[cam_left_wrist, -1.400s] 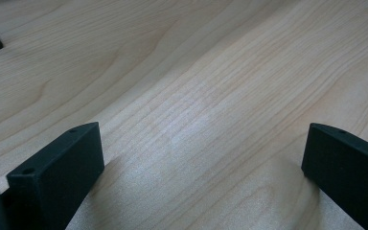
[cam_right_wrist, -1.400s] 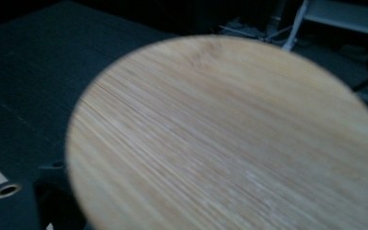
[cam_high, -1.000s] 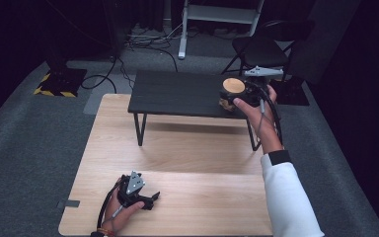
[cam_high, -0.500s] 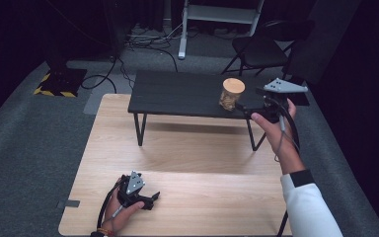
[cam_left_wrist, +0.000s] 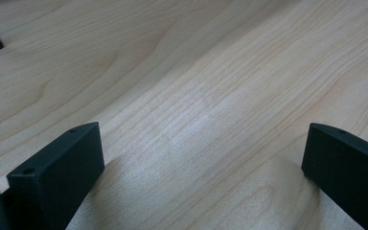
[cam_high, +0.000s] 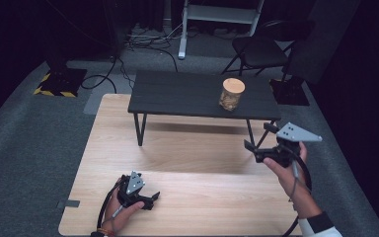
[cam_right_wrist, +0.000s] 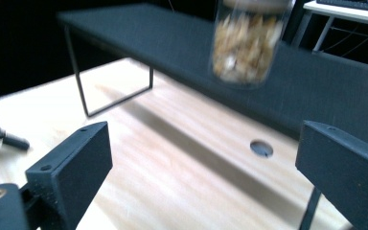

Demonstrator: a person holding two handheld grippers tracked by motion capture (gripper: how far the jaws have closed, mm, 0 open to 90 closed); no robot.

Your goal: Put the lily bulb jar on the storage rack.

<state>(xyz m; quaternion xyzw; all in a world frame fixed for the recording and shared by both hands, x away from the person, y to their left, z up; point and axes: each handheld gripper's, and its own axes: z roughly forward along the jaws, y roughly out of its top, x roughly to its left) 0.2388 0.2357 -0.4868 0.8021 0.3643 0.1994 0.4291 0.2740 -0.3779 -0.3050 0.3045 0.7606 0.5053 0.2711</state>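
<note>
A clear jar (cam_high: 232,94) with a wooden lid and pale brown contents stands upright on the right part of a low black table (cam_high: 177,94). My right gripper (cam_high: 257,138) hovers in front of and below that table's right end, open, with nothing between its jaws. In the right gripper view the jar (cam_right_wrist: 249,43) is ahead and above the open right gripper (cam_right_wrist: 203,172), well apart from it. My left gripper (cam_high: 150,198) rests low on the wooden tabletop (cam_high: 187,148) near the front left. It is open and empty, and between the jaws of the left gripper (cam_left_wrist: 201,172) lies bare wood.
The black table stands on thin metal legs (cam_high: 139,129) at the back of the wooden top. A round hole (cam_right_wrist: 261,147) is in the wood near the right. Grey carpet, a dark chair (cam_high: 261,49) and cables lie beyond.
My right gripper has let go of the jar and drawn back toward the person and down. The jar stays on the black table. The left gripper has not moved.
</note>
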